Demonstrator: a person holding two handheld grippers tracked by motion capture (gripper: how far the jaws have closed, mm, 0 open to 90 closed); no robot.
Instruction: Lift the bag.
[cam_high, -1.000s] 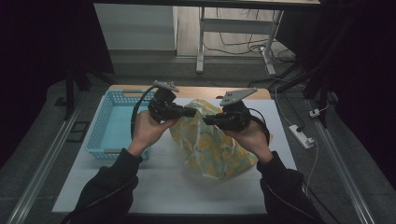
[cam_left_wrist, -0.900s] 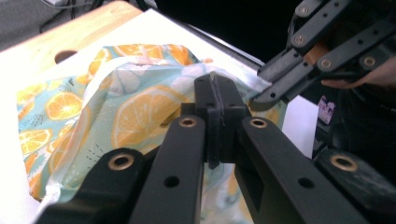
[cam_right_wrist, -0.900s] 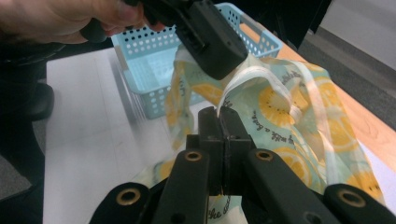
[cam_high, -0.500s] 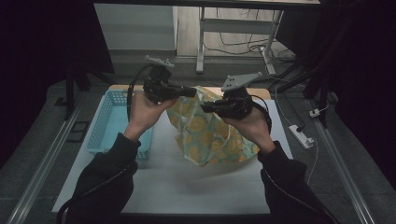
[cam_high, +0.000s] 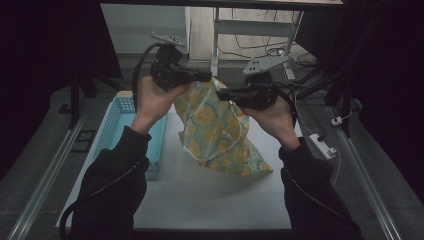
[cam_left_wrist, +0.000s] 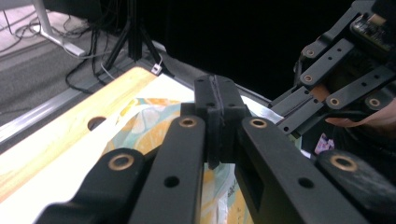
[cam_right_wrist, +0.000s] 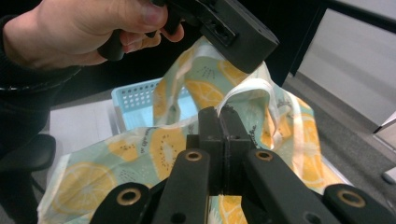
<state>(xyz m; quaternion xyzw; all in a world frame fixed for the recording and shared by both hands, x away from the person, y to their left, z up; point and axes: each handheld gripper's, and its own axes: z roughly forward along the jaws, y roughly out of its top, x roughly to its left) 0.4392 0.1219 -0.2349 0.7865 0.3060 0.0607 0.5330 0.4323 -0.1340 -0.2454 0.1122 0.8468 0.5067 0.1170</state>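
Bag (cam_high: 220, 132): pale green cloth printed with orange slices, held up over the middle of the white table (cam_high: 200, 200), its lower end resting on the tabletop. Left gripper (cam_high: 202, 76): jaws pinched together on the bag's top left edge. Right gripper (cam_high: 222, 93): jaws pinched together on the top right edge, just beside a white handle loop (cam_right_wrist: 247, 91). Basket (cam_high: 122, 112): light blue plastic, on the table's left side, near the bag.
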